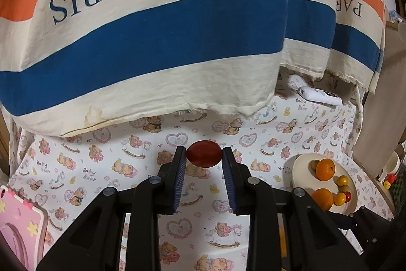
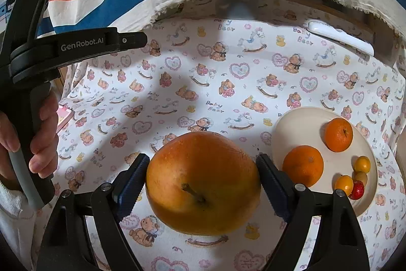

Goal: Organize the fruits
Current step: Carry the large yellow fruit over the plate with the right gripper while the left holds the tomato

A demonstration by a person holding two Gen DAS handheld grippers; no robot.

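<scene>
- Two oranges (image 2: 303,165) and a cluster of four small fruits (image 2: 355,180), three yellow and one red, lie on one cream plate (image 2: 299,123) on the teddy-bear cloth (image 2: 203,83).
- The right gripper (image 2: 203,177) clamps a large yellow-orange apple (image 2: 203,182), stem toward the camera, just left of the plate.
- The left gripper (image 1: 204,156) pinches one small dark-red oval fruit (image 1: 203,153) at its fingertips, above the cloth.
- A striped "PARIS" fabric (image 1: 152,29) hides the cloth's far edge; a white device (image 1: 319,95) lies partly beneath it.
- In the right wrist view a hand (image 2: 38,133) wraps the left gripper's handle, cut off at the frame edge.
</scene>
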